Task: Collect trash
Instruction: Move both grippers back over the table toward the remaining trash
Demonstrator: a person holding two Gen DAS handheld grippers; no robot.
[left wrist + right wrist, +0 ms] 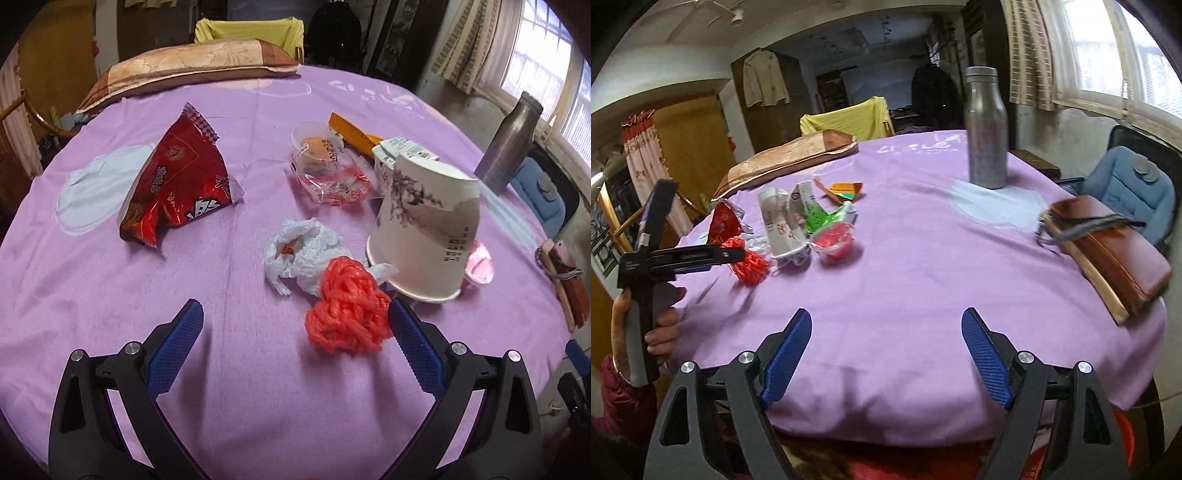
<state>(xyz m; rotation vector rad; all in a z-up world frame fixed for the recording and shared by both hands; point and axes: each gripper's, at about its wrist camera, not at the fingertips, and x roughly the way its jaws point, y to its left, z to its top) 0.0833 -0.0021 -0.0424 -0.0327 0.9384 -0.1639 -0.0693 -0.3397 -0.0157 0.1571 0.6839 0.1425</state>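
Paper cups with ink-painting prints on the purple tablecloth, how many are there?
1: the white paper cup with ink-painting print stands upside down beside the red mesh net ball. More may be hidden behind it.

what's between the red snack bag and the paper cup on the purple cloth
In the left wrist view, a crumpled white tissue lies between the red snack bag and the paper cup.

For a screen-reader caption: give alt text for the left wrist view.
Open left gripper hovers over a purple tablecloth, a red mesh ball just inside its right jaw. Beyond lie crumpled tissue, an upturned paper cup and a red snack bag.
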